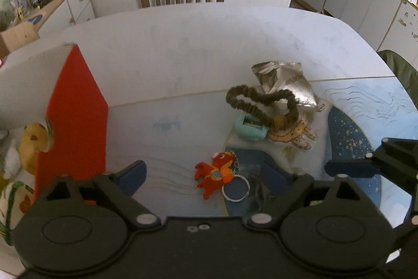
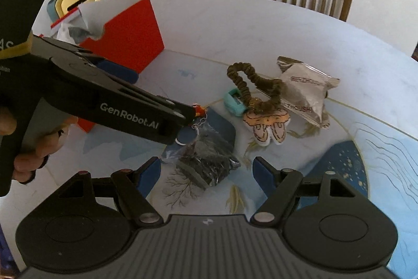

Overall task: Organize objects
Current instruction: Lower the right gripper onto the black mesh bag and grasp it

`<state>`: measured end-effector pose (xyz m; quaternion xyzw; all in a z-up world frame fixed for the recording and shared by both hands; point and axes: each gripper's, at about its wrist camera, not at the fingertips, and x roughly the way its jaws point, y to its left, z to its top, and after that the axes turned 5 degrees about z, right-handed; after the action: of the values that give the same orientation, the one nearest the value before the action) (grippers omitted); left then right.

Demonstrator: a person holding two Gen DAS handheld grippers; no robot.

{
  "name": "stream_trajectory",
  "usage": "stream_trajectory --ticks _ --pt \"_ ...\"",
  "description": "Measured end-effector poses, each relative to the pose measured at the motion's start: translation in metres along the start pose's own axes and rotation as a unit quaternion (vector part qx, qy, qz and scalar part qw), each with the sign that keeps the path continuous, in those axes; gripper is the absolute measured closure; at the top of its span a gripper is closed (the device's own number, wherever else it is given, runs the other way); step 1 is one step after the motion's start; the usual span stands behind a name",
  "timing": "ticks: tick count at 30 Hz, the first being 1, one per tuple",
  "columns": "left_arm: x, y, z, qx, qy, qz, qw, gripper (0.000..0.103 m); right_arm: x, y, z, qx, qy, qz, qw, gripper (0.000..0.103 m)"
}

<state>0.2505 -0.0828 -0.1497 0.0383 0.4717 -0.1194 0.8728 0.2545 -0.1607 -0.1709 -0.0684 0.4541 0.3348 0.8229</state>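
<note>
Red plush keychain (image 1: 215, 171) between spread left gripper (image 1: 206, 175), right gripper (image 2: 206, 173) released

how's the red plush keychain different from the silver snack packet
The red plush keychain is small, soft and bright red-orange with a metal ring; the silver snack packet is bigger, crinkled foil with printed text. The keychain lies nearest the left tongs; the packet sits farther back, with the dark scrunchie in front of it. Both rest on the table, ungrasped.
</note>
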Motion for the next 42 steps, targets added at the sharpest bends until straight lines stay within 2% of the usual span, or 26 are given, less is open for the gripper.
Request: stream_trajectory --ticks 8,17,20,21,23,25,29,34,42 --pt "0.017 0.001 -0.005 -0.002 0.011 -0.012 0.9999 0.021 0.020 -0.009 0.000 -0.013 0.007 0.011 1.000 0.026" --pt "0.030 0.001 -0.010 -0.003 0.019 -0.018 0.9996 0.041 0.031 -0.010 0.001 -0.022 0.012 0.016 1.000 0.041" --pt "0.030 -0.001 -0.013 0.004 0.015 -0.018 0.9997 0.045 0.032 -0.011 0.001 -0.022 0.009 0.015 1.000 0.043" --pt "0.031 0.000 -0.012 0.006 0.013 -0.018 0.9997 0.048 0.032 -0.010 0.001 -0.023 0.009 0.015 1.000 0.049" --pt "0.030 -0.001 -0.013 0.011 0.009 -0.022 0.9997 0.055 0.032 -0.008 0.001 -0.025 0.007 0.012 1.000 0.051" --pt "0.030 -0.004 -0.014 0.017 0.007 -0.027 0.9995 0.066 0.032 -0.007 0.001 -0.027 0.005 0.011 1.000 0.055" --pt "0.028 -0.008 -0.016 0.032 0.001 -0.027 0.9991 0.067 0.029 -0.004 0.001 -0.027 -0.001 0.008 1.000 0.067" --pt "0.023 -0.008 -0.018 0.022 -0.003 -0.031 0.9993 0.067 0.025 0.002 0.001 -0.029 -0.004 -0.001 1.000 0.074" --pt "-0.002 0.006 -0.017 0.005 -0.010 -0.045 0.9989 0.067 0.004 0.004 0.001 -0.011 -0.021 -0.007 1.000 0.075"
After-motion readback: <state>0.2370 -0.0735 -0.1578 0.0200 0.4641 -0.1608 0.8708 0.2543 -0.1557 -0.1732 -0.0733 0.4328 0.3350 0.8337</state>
